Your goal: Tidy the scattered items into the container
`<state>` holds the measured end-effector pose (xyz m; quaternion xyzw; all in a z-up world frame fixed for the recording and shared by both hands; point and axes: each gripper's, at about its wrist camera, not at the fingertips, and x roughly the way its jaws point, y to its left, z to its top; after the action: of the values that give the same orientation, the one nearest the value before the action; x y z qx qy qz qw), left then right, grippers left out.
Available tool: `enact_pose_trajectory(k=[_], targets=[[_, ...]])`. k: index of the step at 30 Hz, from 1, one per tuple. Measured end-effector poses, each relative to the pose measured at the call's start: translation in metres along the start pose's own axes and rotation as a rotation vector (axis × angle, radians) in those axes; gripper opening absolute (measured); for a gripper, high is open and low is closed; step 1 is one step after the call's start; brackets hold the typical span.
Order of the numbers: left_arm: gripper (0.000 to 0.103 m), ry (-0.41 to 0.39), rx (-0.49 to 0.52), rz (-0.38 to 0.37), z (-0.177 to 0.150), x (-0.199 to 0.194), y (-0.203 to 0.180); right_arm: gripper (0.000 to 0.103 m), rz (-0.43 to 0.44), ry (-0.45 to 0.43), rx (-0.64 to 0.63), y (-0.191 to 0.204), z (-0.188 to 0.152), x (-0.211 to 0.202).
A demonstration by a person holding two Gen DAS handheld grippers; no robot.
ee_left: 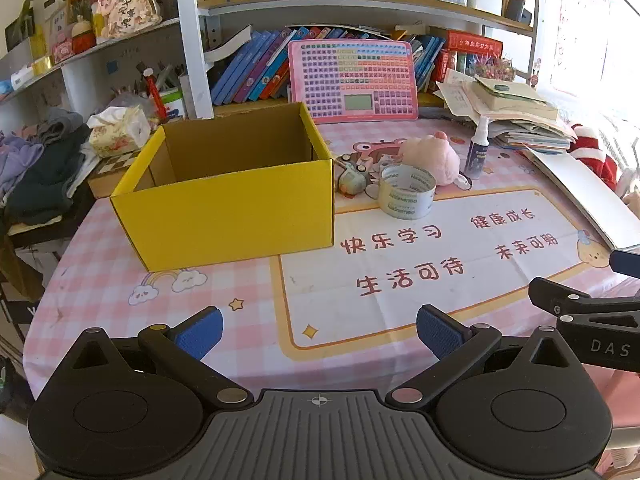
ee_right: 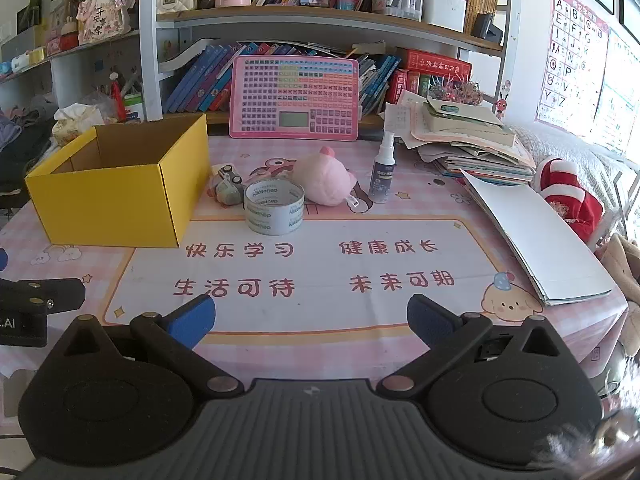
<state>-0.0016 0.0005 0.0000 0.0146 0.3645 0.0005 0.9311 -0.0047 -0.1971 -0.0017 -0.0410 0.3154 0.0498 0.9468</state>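
Observation:
A yellow cardboard box [ee_left: 224, 208] [ee_right: 116, 196] stands with its top open on the left of the table, nothing seen inside. To its right lie a small toy car [ee_left: 352, 178] [ee_right: 226, 188], a roll of clear tape [ee_left: 406, 194] [ee_right: 274, 210], a pink plush pig [ee_left: 434, 158] [ee_right: 326, 180] and an upright spray bottle [ee_left: 478, 148] [ee_right: 384, 168]. My left gripper [ee_left: 320, 334] hovers open near the table's front edge, nothing between its blue pads. My right gripper [ee_right: 310, 324] is open too, over the printed mat, well short of the items.
A pink keyboard-like learning board [ee_left: 352, 80] [ee_right: 294, 96] leans on books at the back. A stack of books and papers [ee_right: 468, 136] and a white booklet [ee_right: 536, 232] fill the right side. A tissue pack [ee_left: 118, 130] and clothes [ee_left: 44, 168] lie left of the box.

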Motion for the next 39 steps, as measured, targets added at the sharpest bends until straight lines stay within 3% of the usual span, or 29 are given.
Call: enact_pose_trajectory(k=[39], targets=[[0.103,0.002,0.003,0.013,-0.0005,-0.0005,-0.0012,0.103,-0.002,0.003,0.0,-0.001,0.0003,0.001]])
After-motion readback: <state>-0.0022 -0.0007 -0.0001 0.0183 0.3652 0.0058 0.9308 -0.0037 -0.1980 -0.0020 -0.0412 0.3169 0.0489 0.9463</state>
